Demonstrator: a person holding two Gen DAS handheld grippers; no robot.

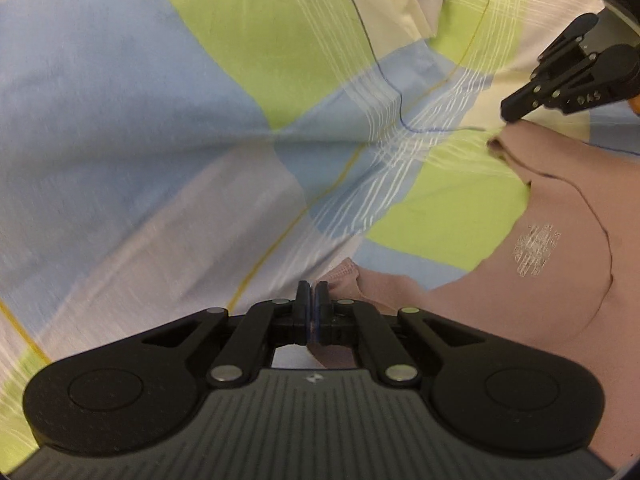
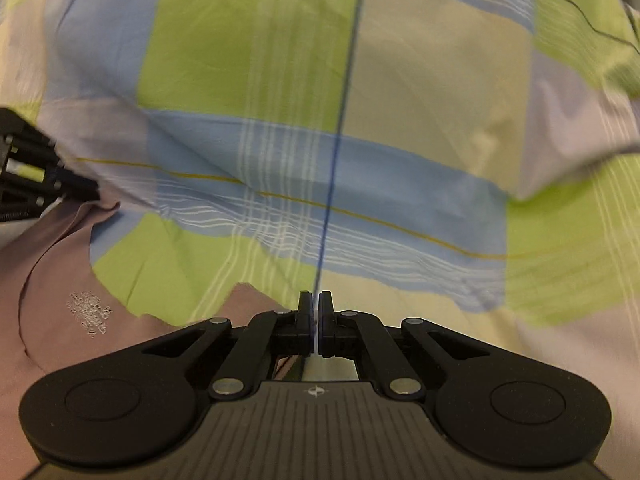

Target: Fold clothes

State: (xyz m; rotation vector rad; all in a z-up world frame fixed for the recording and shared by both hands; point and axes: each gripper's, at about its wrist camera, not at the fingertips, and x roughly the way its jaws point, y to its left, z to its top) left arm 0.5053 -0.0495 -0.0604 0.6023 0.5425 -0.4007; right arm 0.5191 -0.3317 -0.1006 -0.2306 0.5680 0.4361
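1. Left wrist view: the left gripper (image 1: 313,292) is black, hard plastic. Its two fingers are squeezed tight on a corner of the pink shirt (image 1: 568,216).
2. The shirt is soft, smooth and dusty pink. A stitched hem (image 1: 343,270) pokes up right beside the fingers.
3. The shirt stretches away to the right side of this view. It has a curved neck edge and a small silvery print (image 1: 535,249) that looks scratchy.
4. Under it lies a bed sheet (image 1: 160,100) with big squares of green, blue and cream, plus thin white lines. The sheet looks wrinkly and soft.
5. The right gripper (image 1: 509,114) shows in the top right. Its tip touches the far corner of the shirt.
6. Right wrist view: the right gripper (image 2: 314,298) has its fingers almost together, with only a thin slit between them. A bit of pink cloth sits at the fingers, but I cannot tell if it is pinched.
7. The pink shirt (image 2: 48,248) lies on the left, with the silvery print (image 2: 90,312) on it.
8. The left gripper (image 2: 86,194) sits at the left edge, touching the shirt's corner.
9. The checked bed sheet (image 2: 420,80) fills the rest and folds over on the right.
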